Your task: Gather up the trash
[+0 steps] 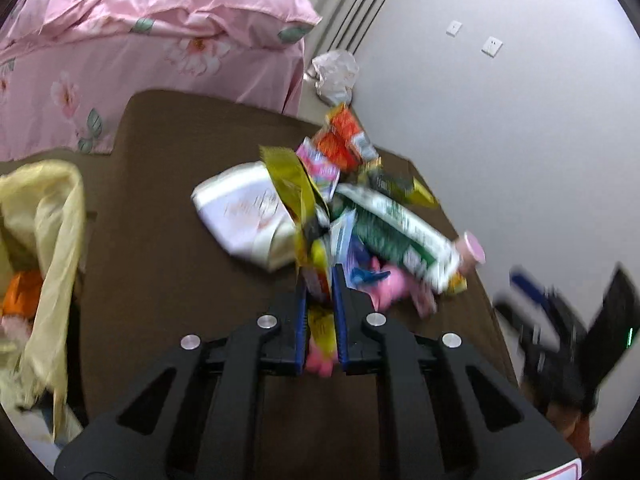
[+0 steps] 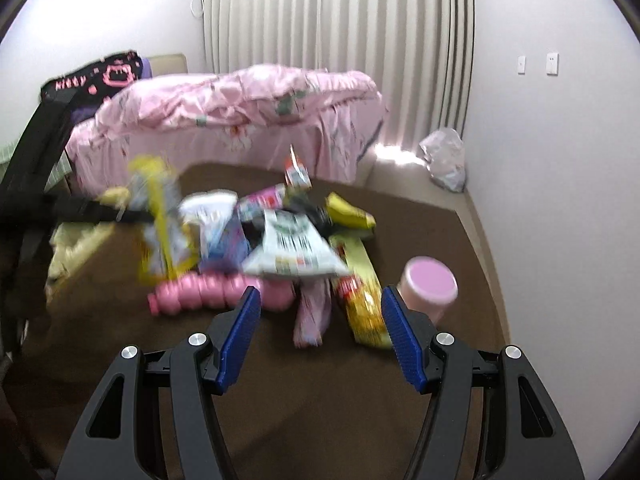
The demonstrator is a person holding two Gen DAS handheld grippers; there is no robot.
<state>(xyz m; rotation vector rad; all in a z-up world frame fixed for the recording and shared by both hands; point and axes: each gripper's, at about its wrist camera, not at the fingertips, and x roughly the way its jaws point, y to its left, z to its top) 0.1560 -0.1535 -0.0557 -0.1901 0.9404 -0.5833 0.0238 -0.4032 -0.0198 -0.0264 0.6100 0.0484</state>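
Blue pads of the left gripper (image 1: 319,280) pinch a yellow wrapper (image 1: 320,312) at the near edge of the trash pile (image 1: 340,216) on the brown mat (image 1: 168,248); lift clear before carrying (neighbours may drag); right gripper (image 2: 320,312) gapes empty; yellow bag (image 1: 44,216) alongside, contents partly orange, unclear.

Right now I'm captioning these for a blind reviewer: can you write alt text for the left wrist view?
The left gripper is shut on a yellow snack wrapper at the near edge of a pile of wrappers on a brown rug. A pink floral bed stands behind, a pale yellow bag at left.
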